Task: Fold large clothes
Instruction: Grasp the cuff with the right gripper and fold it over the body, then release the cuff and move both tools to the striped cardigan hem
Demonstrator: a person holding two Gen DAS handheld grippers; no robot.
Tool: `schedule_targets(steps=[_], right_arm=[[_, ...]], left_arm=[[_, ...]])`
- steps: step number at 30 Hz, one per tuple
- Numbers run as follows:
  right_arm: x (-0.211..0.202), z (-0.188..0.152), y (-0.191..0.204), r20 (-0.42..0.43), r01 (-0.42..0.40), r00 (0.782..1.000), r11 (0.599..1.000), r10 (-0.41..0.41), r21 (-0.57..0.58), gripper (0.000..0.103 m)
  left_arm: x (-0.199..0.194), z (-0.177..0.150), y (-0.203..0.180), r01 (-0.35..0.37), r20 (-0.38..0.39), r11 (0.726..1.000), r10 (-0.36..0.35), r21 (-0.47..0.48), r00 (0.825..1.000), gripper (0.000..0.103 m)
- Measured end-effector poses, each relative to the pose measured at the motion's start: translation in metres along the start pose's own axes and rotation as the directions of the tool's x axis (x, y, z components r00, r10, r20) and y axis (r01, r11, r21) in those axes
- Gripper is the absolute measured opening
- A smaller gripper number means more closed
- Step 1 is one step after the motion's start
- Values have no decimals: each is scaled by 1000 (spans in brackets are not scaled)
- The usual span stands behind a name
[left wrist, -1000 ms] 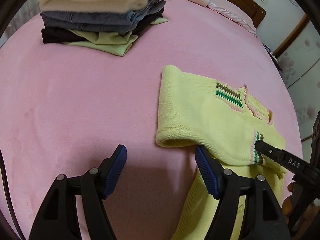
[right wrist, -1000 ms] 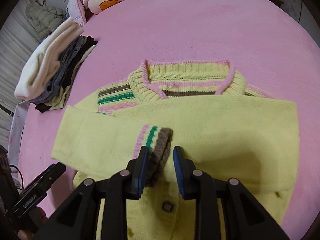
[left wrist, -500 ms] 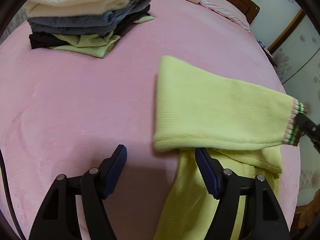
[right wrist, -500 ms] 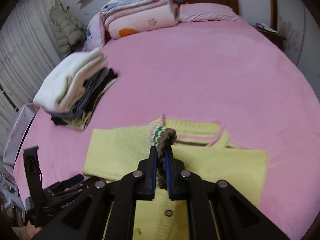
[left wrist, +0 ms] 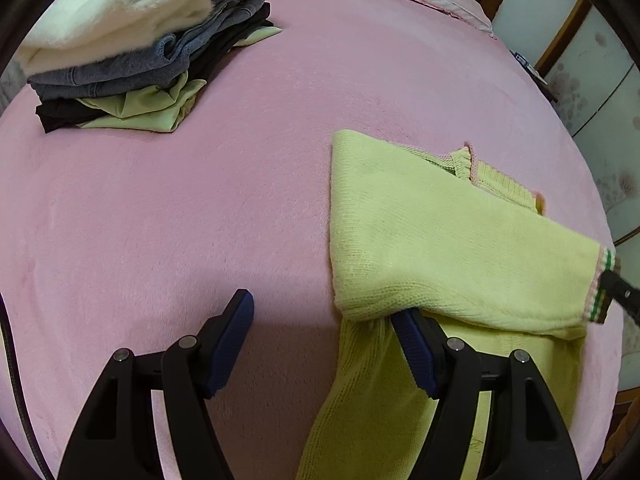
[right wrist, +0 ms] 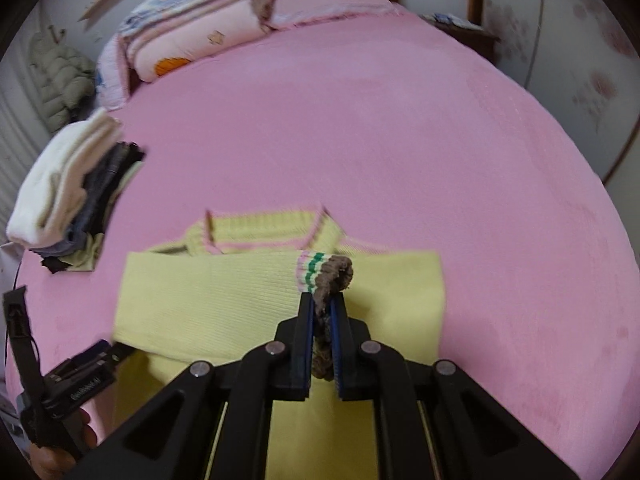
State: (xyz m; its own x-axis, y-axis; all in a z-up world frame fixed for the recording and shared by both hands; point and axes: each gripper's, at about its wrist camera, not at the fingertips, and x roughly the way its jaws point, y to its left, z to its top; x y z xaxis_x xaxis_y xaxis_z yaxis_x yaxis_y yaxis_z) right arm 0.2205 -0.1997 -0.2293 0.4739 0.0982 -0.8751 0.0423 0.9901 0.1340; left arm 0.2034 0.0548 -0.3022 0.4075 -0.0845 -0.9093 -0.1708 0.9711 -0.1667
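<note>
A yellow-green knit sweater (left wrist: pixel 420 220) with pink trim lies on the pink bed cover (left wrist: pixel 160 220). One sleeve is drawn across its body (right wrist: pixel 208 300). My right gripper (right wrist: pixel 322 312) is shut on that sleeve's striped cuff (right wrist: pixel 324 272) and holds it lifted above the sweater. In the left wrist view the cuff (left wrist: pixel 600 280) and the right gripper's tip (left wrist: pixel 620 292) show at the right edge. My left gripper (left wrist: pixel 320 312) stands open at the sweater's left fold. Its right finger (left wrist: pixel 412 340) is tucked under the sleeve's edge, and its jaws grip nothing. In the right wrist view the left gripper (right wrist: pixel 80 384) sits at lower left.
A stack of folded clothes (left wrist: pixel 140 60), white on top, stands at the bed's far left (right wrist: pixel 68 196). Folded quilts (right wrist: pixel 192 32) lie against the wooden headboard. A padded jacket (right wrist: pixel 60 76) hangs on the left wall. A wardrobe door (left wrist: pixel 600 92) stands past the bed's right side.
The right gripper closed on the cuff, then rose and carried it rightward, stretching the sleeve across the sweater. The left gripper shifted slightly along the fold and stayed open.
</note>
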Motion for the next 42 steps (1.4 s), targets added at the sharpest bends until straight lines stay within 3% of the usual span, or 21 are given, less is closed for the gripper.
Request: schedule_targets(steps=[9, 14, 19, 22, 25, 27, 29, 33, 36, 39, 42], right_arm=[[26, -11, -25, -97, 32, 995, 999, -28, 41, 8], [51, -17, -26, -185, 65, 981, 998, -61, 16, 9], [40, -16, -28, -167, 73, 983, 997, -71, 8, 15], [18, -16, -26, -101, 106, 989, 994, -108, -24, 16], [-5, -17, -21, -15, 87, 996, 996, -88, -33, 16], [-14, -22, -13, 31, 33, 999, 998, -32, -44, 16], [-17, -26, 3, 66, -30, 997, 996, 36, -79, 16], [-6, -29, 36, 90, -71, 992, 985, 86, -154, 16], [22, -24, 52, 60, -123, 989, 975, 136, -186, 16], [44, -26, 60, 35, -90, 994, 971, 100, -223, 16], [56, -31, 46, 15, 3, 1000, 973, 1, -232, 16]], left_arm=[[-2, -3, 2, -48, -11, 998, 48, 37, 999, 70], [-4, -10, 11, -82, -15, 996, 82, 31, 996, 70], [-16, -9, 16, -96, -24, 994, 97, 51, 995, 70], [-40, -2, 18, -80, 18, 996, 79, 50, 997, 70], [-59, 3, 13, -31, 70, 999, 29, 30, 997, 70], [-63, 10, 4, 32, 95, 999, -34, 24, 995, 70], [-57, 16, -7, 70, 98, 997, -72, 30, 993, 70], [-28, 32, -34, 160, 88, 987, -162, 31, 983, 70], [-1, 33, -53, 195, 48, 980, -197, 40, 979, 69], [21, 27, -67, 145, 21, 984, -147, 104, 989, 69], [27, 20, -72, 112, 36, 975, -121, 189, 992, 69]])
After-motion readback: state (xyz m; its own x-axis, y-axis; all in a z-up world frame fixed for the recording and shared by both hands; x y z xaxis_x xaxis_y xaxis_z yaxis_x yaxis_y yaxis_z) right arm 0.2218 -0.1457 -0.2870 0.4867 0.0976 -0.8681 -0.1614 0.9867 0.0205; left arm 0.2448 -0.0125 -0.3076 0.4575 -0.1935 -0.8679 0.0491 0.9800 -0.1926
